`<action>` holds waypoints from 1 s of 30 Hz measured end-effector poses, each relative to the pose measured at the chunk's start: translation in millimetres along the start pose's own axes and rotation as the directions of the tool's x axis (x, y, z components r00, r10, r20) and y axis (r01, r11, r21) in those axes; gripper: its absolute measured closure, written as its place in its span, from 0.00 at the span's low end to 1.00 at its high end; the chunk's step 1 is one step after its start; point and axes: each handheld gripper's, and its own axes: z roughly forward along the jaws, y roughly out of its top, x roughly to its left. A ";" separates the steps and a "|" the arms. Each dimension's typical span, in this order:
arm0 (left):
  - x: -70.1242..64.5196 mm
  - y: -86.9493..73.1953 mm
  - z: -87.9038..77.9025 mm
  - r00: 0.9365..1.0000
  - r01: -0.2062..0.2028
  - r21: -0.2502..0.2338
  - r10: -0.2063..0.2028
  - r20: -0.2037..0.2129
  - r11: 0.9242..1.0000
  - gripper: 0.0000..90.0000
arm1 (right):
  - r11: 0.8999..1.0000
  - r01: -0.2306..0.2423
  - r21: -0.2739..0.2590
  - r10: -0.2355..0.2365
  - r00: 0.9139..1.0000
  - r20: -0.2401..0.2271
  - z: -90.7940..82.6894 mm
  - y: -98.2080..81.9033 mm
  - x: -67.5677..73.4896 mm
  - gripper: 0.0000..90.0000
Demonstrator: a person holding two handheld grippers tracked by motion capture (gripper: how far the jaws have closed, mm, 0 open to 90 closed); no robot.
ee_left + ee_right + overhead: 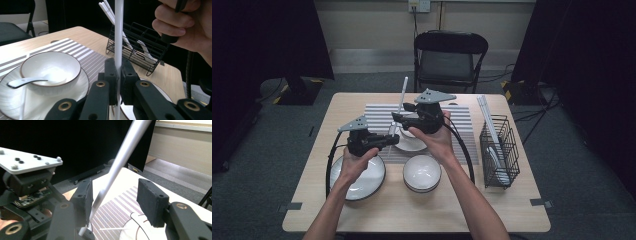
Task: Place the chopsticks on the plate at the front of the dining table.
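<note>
1. White and slender, the chopstick stands nearly upright above the middle of the bench, its lower end clamped in the left hand-held gripper and its upper end leaning slightly away from the person
2. In the left gripper view the left hand-held gripper's jaws are clenched on the chopstick, pads pressing it from both sides, with the stick's long axis running straight up between them
3. The right hand-held gripper sits just beside the left one and higher on the same stick; its jaws stand apart, released, with the chopstick passing through the gap close to one pad and well off the other
4. The stick's weight therefore rests with the left hand alone, and the right hand is the nearer one to the free upper length
5. Below them a bowl with a spoon sits on a plate, and the wire basket holding more chopsticks stands at the bench's right edge, well apart, so any carry there runs rightward
</note>
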 end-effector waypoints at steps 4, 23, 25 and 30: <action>0.2 0.9 -3.5 1.000 0.003 -0.009 -0.003 -0.001 1.000 0.95 | 1.000 -0.007 0.004 0.007 1.000 -0.003 3.1 -1.1 -1.9 0.50; 1.8 -2.5 -8.3 1.000 0.005 -0.014 -0.005 -0.014 1.000 0.96 | 0.999 -0.043 0.022 0.042 0.999 0.028 -0.4 -14.0 -16.5 0.47; 1.5 -2.7 -8.3 1.000 0.002 -0.011 -0.002 -0.022 1.000 0.96 | 0.999 -0.043 0.020 0.042 0.999 0.030 -0.9 -15.2 -18.1 0.46; 1.8 -3.4 -8.3 1.000 -0.003 0.003 0.003 -0.030 1.000 0.96 | 0.998 -0.054 0.019 0.053 0.998 0.038 -1.7 -17.5 -20.5 0.45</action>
